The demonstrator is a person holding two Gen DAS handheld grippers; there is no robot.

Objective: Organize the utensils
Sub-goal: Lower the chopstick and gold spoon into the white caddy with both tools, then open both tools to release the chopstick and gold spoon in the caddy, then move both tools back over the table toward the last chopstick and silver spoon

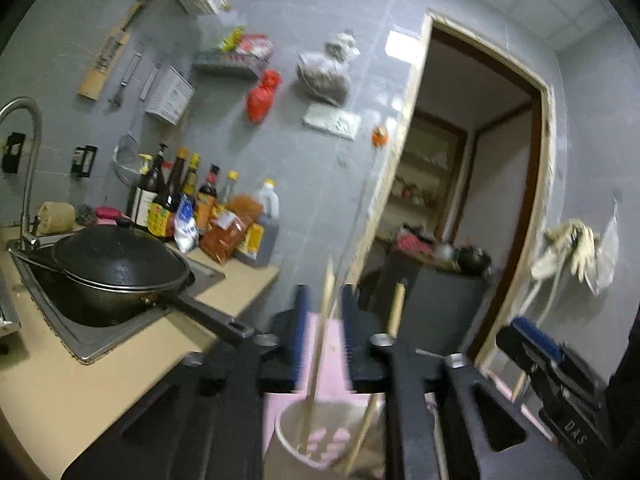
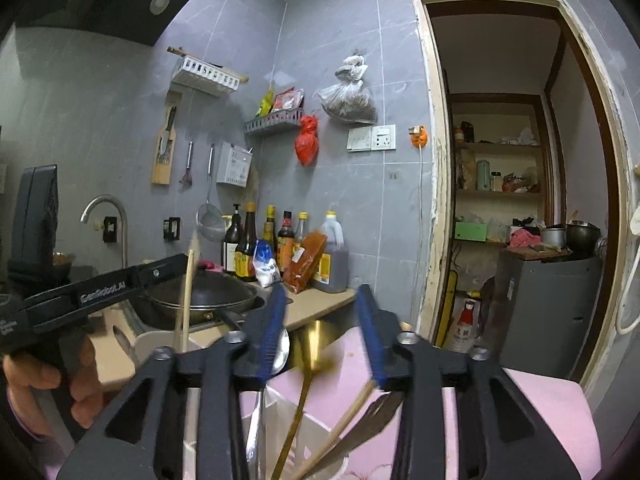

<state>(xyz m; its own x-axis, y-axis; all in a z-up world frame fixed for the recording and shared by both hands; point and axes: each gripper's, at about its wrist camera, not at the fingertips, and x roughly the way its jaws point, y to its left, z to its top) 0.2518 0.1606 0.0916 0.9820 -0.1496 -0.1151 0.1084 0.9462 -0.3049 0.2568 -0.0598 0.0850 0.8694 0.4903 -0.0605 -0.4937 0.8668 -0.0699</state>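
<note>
Utensils stand in a pink holder (image 2: 360,360) low in both wrist views; in the right view a gold spoon (image 2: 298,396), a silver spoon (image 2: 280,350), a wooden chopstick (image 2: 340,420) and a dark blade (image 2: 376,412) lean in one cup, handles down, long axes tilted up and outward; a second chopstick (image 2: 186,300) rises near upright from a pale cup to the left. In the left view a chopstick (image 1: 322,344) runs steeply up between the fingers of the left gripper (image 1: 324,320), which look close about it, though blur leaves a firm clamp uncertain. The right gripper (image 2: 320,320) has fingers apart, empty, over the holder. Most pieces seem sorted already; this chopstick is likely among the last. Behind, a wok (image 1: 120,268) sits in the sink beside sauce bottles (image 1: 180,196) on the tabletop (image 1: 80,380).
</note>
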